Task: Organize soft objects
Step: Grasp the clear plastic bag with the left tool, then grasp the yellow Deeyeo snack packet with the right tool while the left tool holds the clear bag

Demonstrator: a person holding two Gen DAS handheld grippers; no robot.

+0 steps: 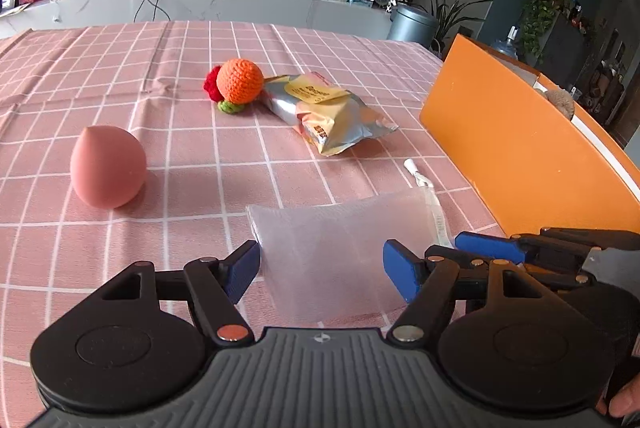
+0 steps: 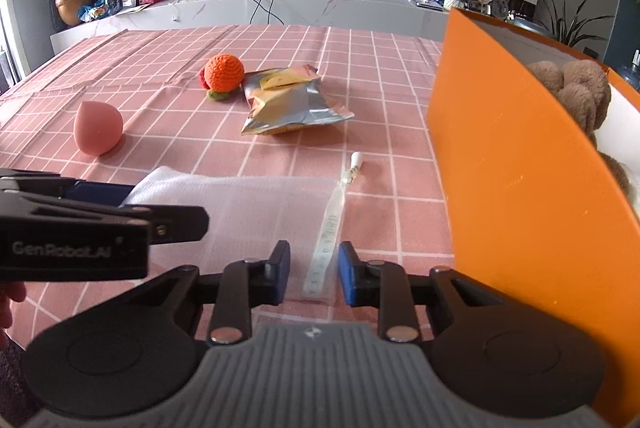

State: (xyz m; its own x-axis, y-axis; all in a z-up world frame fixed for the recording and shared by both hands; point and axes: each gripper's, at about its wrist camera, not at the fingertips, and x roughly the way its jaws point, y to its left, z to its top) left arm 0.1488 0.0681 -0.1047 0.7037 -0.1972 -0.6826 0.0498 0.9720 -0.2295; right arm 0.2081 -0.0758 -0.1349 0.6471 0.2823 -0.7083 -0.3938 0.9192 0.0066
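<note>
A translucent white mesh bag lies flat on the pink checked tablecloth, close in front of both grippers. My left gripper hangs open over the bag's near part, its blue pads wide apart on either side. My right gripper stands narrowly open around the bag's drawstring band, with a gap on both sides. Farther back lie a pink egg-shaped sponge, a crocheted orange ball and a foil snack packet. An orange box at the right holds a brown plush toy.
The box's tall orange wall rises right beside my right gripper. The drawstring's white end points toward the foil packet. Beyond the table's far edge stand a white counter, a television, plants and a grey bin.
</note>
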